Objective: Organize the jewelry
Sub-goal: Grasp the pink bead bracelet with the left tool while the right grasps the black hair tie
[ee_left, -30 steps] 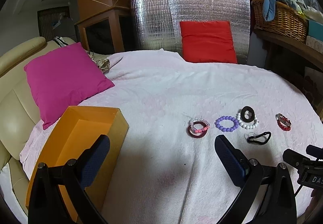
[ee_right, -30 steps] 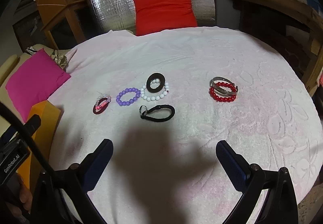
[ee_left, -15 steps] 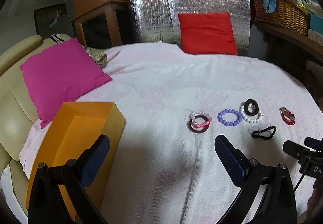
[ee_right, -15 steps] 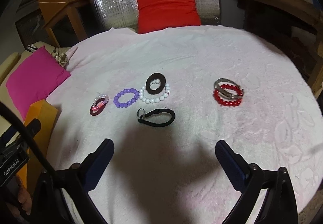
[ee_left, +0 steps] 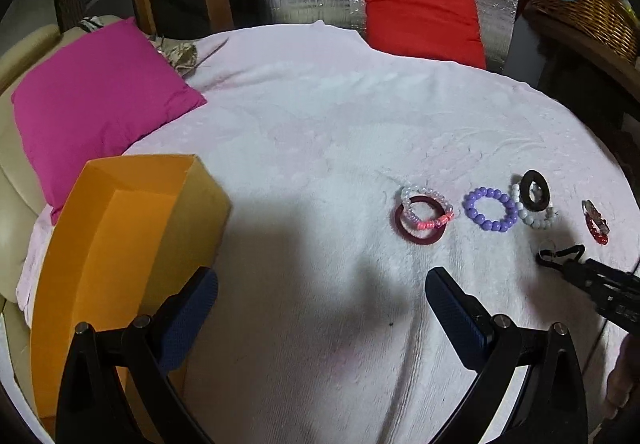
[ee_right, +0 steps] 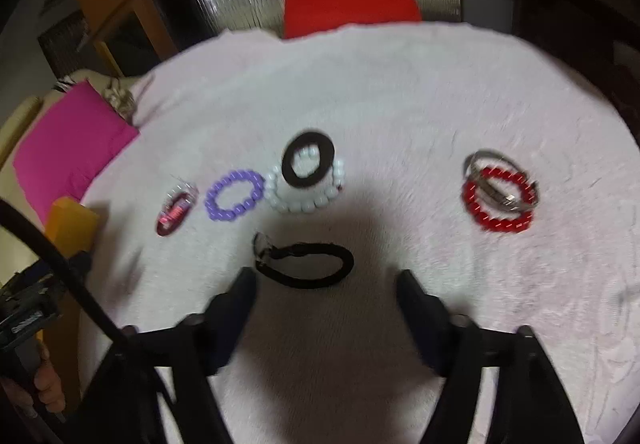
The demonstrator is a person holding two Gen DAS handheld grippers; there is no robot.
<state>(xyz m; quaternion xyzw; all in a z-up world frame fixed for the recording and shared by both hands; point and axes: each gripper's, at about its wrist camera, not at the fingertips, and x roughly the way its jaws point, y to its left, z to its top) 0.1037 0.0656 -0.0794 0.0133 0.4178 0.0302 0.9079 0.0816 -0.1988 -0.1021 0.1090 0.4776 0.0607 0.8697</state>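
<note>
Right claw point(ee_right: 324, 282) part-way apart, jaws just narrowed, nothing pinched; tips just short of black strap bracelet point(ee_right: 306, 264), lying toward the near edge of the pink-covered counter point(ee_right: 400, 92). Beyond the strap, in a row: dark red bangle with clear beads point(ee_right: 176, 210), purple bead bracelet point(ee_right: 235, 195), white bead bracelet point(ee_right: 306, 192) under a black ring point(ee_right: 308, 159). Toward the right edge, well apart: red bead bracelet point(ee_right: 498, 200) crossed by a silver band. Left claw point(ee_left: 320, 298) spread wide, empty, above bare cloth. Open orange box point(ee_left: 120, 244) at the left edge, beside a magenta cushion point(ee_left: 92, 96). Right-wrist view blurred.
</note>
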